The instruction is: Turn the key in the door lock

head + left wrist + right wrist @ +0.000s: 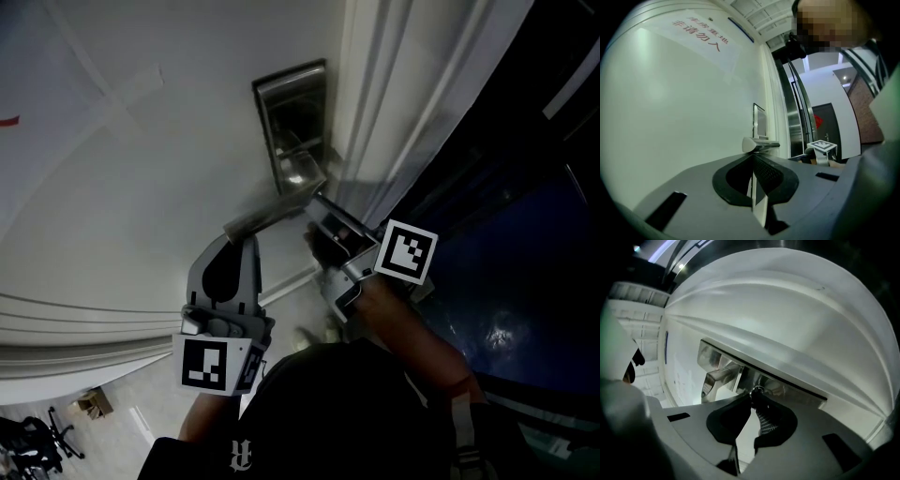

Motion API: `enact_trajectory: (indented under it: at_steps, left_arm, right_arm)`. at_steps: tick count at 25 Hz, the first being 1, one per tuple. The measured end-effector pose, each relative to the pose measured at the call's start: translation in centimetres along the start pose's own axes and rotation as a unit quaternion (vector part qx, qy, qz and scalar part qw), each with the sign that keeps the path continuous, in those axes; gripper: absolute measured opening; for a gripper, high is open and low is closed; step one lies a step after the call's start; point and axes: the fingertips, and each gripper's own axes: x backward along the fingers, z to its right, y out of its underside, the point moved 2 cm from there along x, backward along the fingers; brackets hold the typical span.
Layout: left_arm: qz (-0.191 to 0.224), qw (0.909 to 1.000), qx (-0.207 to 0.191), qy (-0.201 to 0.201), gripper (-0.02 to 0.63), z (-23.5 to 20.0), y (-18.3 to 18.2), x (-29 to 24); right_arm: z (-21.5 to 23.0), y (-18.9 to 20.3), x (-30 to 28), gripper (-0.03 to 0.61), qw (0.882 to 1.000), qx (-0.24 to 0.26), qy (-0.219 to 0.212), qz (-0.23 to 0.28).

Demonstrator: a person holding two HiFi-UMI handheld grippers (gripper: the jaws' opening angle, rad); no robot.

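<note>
Looking at a white door (141,187) with a metal lock plate (292,117) and a lever handle (267,214) sticking out below it. Got the right gripper (317,208) shoved right up against the lower end of that plate, with its marker cube (406,250) turned toward the head camera. Going by the right gripper view, pinched tight at the jaw tips on a small shiny key (757,390) sitting in the plate, just beside the root of the handle, though honestly too tiny to make out much more. Can't spot the key from the head view at all, tucked behind the gripper there. Got the left gripper (246,242) lower down, aimed at the free end of the handle, near it but not visibly touching. Pressed flat together on that side, holding nothing, judging by the left gripper view
</note>
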Motion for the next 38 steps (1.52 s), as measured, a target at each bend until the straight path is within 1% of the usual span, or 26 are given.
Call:
enact_trajectory:
  at_steps: [3, 6, 10, 12, 14, 16, 17, 18, 19, 20, 21, 22, 23, 24, 25, 26, 27, 28, 29, 30, 31, 33, 34, 35, 38]
  left_arm:
    - [0.0, 1.0, 0.001, -0.001, 0.008, 0.0, 0.0, 0.0]
    - [-0.001, 1.0, 0.002, -0.002, 0.008, 0.0, 0.0, 0.0]
    - [0.0, 1.0, 0.003, -0.005, 0.008, 0.0, 0.0, -0.1]
    - [0.0, 1.0, 0.004, -0.007, 0.008, 0.1, 0.0, -0.1]
    - [0.0, 1.0, 0.004, -0.009, 0.008, 0.1, -0.1, -0.1]
    - [0.0, 0.9999, 0.003, -0.012, 0.008, 0.1, 0.0, -0.1]
    - [-0.001, 0.9999, 0.003, -0.014, 0.008, 0.1, 0.0, -0.2]
    - [-0.001, 0.9999, 0.002, -0.015, 0.008, 0.0, 0.1, -0.2]
    - [-0.002, 0.9999, 0.001, -0.017, 0.006, 0.1, 0.1, -0.3]
    - [-0.002, 0.9998, 0.0, -0.019, 0.008, 0.1, 0.1, -0.3]
    - [-0.003, 0.9997, -0.001, -0.023, 0.006, 0.1, 0.0, -0.2]
    - [-0.004, 0.9996, -0.002, -0.027, 0.008, 0.1, 0.1, -0.2]
    - [-0.005, 0.9995, -0.003, -0.031, 0.008, 0.1, 0.1, -0.2]
    - [-0.006, 0.9994, -0.004, -0.035, 0.008, 0.2, 0.1, -0.2]
    - [-0.007, 0.9992, -0.005, -0.039, 0.008, 0.2, 0.1, -0.3]
    - [-0.008, 0.999, -0.006, -0.044, 0.008, 0.2, 0.1, -0.3]
    - [-0.01, 0.9988, -0.008, -0.048, 0.008, 0.2, 0.1, -0.3]
    - [-0.011, 0.9985, -0.01, -0.052, 0.008, 0.2, 0.1, -0.3]
    - [-0.012, 0.9983, -0.012, -0.056, 0.008, 0.3, 0.1, -0.3]
    - [-0.012, 0.9981, -0.014, -0.059, 0.008, 0.3, 0.1, -0.3]
    - [-0.013, 0.9978, -0.016, -0.063, 0.008, 0.4, 0.0, -0.3]
    - [-0.013, 0.9972, -0.018, -0.071, 0.008, 0.6, 0.0, -0.3]
    - [-0.012, 0.9969, -0.019, -0.075, 0.008, 0.7, 0.0, -0.3]
    - [-0.012, 0.9966, -0.019, -0.079, 0.008, 0.7, 0.0, -0.2]
    - [-0.011, 0.9958, -0.019, -0.089, 0.008, 0.9, 0.0, -0.1]
  right_arm:
    - [0.4, 0.2, 0.1, 0.031, 0.998, -0.068, -0.011, 0.004]
    - [0.5, 0.3, 0.1, 0.043, 0.992, -0.119, -0.033, 0.006]
    - [0.4, 0.3, -0.1, 0.052, 0.982, -0.174, -0.076, 0.008]
    - [0.2, 0.3, 0.1, 0.064, 0.98, -0.175, -0.09, 0.006]
    - [-0.2, 0.3, 0.8, 0.064, 0.985, -0.142, -0.096, -0.008]
    - [-0.6, 0.1, 1.7, 0.066, 0.992, -0.079, -0.097, -0.027]
    - [-0.9, -0.2, 2.1, 0.069, 0.994, -0.031, -0.097, -0.038]
    - [-1.3, -0.4, 2.5, 0.072, 0.994, 0.038, -0.095, -0.049]
    - [-1.8, -0.6, 3.0, 0.077, 0.985, 0.133, -0.088, -0.061]
    - [-2.2, -0.7, 3.3, 0.083, 0.96, 0.257, -0.076, -0.075]
    - [-2.6, -0.6, 3.7, 0.091, 0.911, 0.398, -0.061, -0.092]
    - [-2.9, -0.3, 4.0, 0.098, 0.837, 0.534, -0.046, -0.113]
    - [-3.1, 0.1, 4.2, 0.107, 0.752, 0.646, -0.032, -0.131]
    - [-3.0, 0.5, 4.2, 0.113, 0.669, 0.73, -0.021, -0.138]
    - [-2.9, 0.7, 4.1, 0.115, 0.594, 0.793, -0.016, -0.133]
    - [-2.8, 0.9, 3.9, 0.117, 0.524, 0.843, -0.015, -0.122]
    - [-2.6, 0.9, 3.7, 0.118, 0.46, 0.881, -0.017, -0.109]
    - [-2.5, 0.9, 3.5, 0.118, 0.406, 0.908, -0.024, -0.099]
    - [-2.4, 0.9, 3.3, 0.118, 0.366, 0.925, -0.033, -0.092]
    - [-2.3, 0.8, 3.1, 0.118, 0.337, 0.936, -0.045, -0.087]
    - [-2.4, 0.8, 2.9, 0.118, 0.315, 0.944, -0.056, -0.082]
    - [-2.5, 1.1, 2.6, 0.118, 0.278, 0.955, -0.075, -0.074]
    - [-2.6, 1.2, 2.4, 0.118, 0.261, 0.96, -0.078, -0.068]
    - [-2.6, 1.4, 2.2, 0.118, 0.247, 0.964, -0.079, -0.062]
    - [-2.3, 2.0, 1.3, 0.118, 0.21, 0.975, -0.061, -0.048]
